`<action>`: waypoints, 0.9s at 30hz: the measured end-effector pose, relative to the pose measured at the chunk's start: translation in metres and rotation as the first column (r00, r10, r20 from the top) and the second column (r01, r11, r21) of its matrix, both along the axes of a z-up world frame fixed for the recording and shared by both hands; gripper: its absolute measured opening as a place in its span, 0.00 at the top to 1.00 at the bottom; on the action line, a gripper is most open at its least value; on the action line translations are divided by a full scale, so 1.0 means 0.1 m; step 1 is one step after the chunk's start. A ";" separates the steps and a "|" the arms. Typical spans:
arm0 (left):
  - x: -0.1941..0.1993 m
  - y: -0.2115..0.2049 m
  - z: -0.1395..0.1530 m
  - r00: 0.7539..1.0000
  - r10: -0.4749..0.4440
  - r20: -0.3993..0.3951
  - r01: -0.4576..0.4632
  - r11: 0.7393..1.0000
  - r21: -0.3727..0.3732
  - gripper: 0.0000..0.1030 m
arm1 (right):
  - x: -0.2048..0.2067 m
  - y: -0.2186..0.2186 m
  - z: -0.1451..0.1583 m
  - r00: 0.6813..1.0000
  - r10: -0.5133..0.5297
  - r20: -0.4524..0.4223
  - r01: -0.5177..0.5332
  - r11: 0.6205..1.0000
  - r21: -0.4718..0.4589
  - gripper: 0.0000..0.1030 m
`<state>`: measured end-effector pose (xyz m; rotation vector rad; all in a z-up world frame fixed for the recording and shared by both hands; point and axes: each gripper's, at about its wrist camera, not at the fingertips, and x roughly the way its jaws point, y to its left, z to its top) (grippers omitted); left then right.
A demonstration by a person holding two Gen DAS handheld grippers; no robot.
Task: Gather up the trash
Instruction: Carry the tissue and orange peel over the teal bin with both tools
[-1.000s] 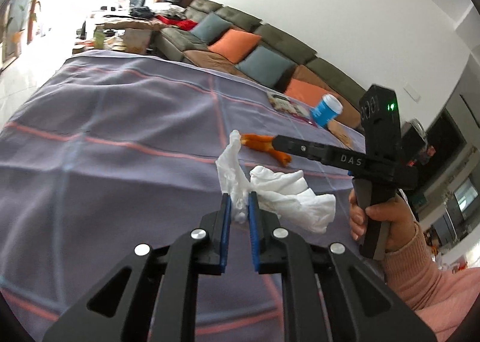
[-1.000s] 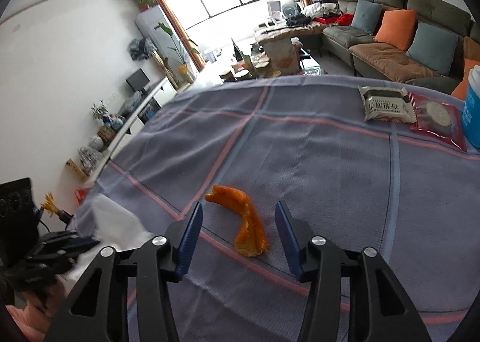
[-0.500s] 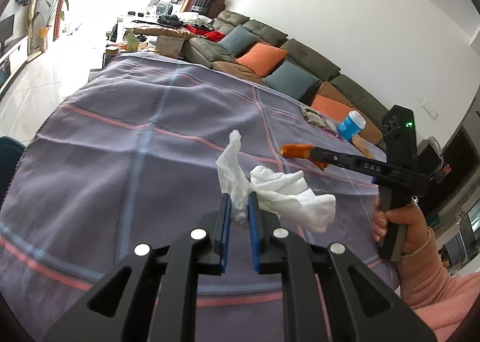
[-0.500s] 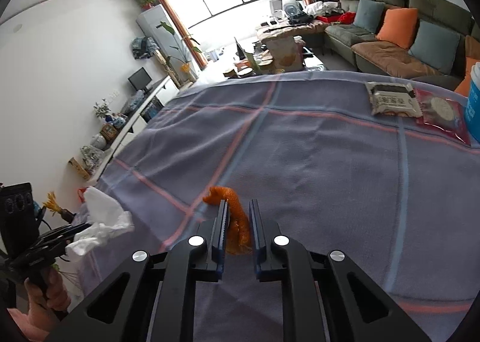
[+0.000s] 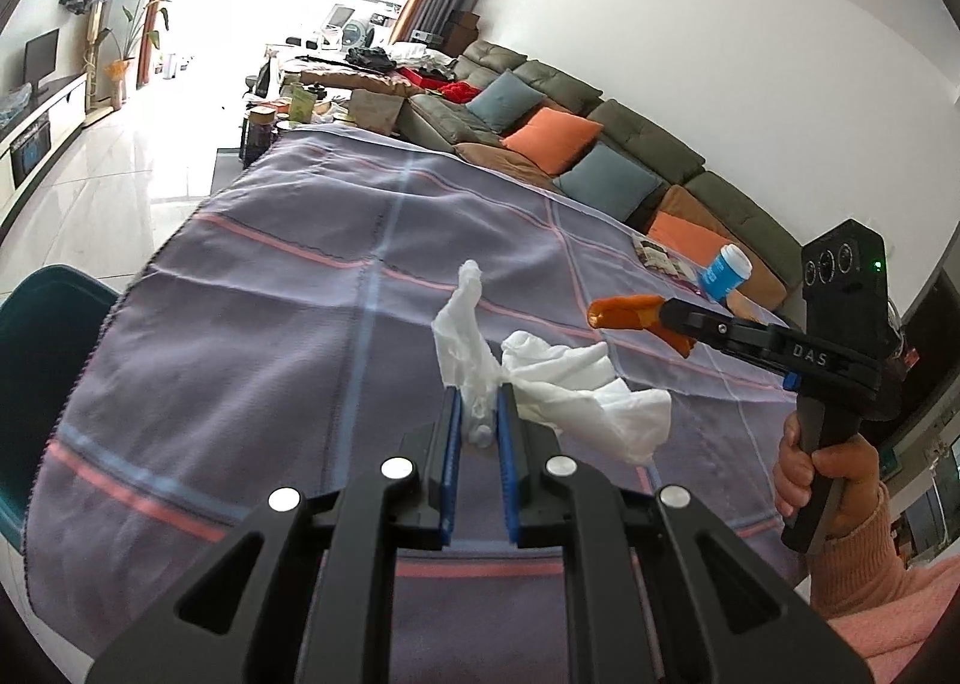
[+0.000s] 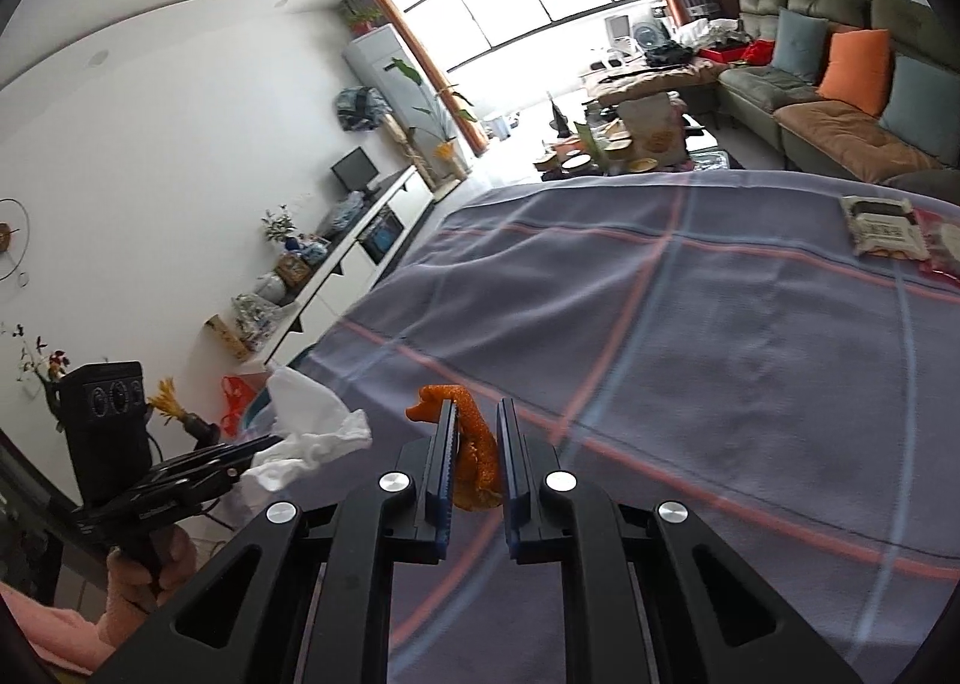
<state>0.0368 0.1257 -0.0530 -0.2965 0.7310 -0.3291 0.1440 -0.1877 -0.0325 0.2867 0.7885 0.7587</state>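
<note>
We count two tools here, one in each hand, and each has one piece of trash. The left tool (image 5: 478,414) is closed tight on one crumpled white tissue (image 5: 558,384), which bunches up above and to the right of its blue pads, lifted clear of the cloth. The right tool (image 6: 477,444) has just been closing, and its pads now press on one curled orange peel (image 6: 474,450) that sticks out between them; in the left wrist view the same peel (image 5: 627,312) hangs at the tool's tip, off the surface.

Below both lies one bench covered by a purple cloth (image 6: 720,354) with pink and blue stripes. At its far side we see two flat snack packets (image 6: 885,225) side by side, touching or overlapping, and one blue tub with a white lid (image 5: 726,273) near them. One dark teal bin (image 5: 36,360) sits beside the bench's left edge. On the sofa (image 5: 648,144) beyond we count four cushions in the left wrist view: two orange, two grey-blue.
</note>
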 end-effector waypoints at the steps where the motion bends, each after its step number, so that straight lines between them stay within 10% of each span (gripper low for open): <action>1: -0.01 0.01 0.00 1.000 0.006 0.001 -0.006 1.000 0.005 0.87 | -0.02 0.05 0.00 1.000 0.009 0.000 -0.009 1.000 0.010 0.87; 27: -0.28 0.44 0.05 0.994 0.107 0.008 -0.107 0.994 0.011 0.87 | -0.07 0.54 0.02 0.994 0.108 0.001 -0.108 0.993 0.038 0.87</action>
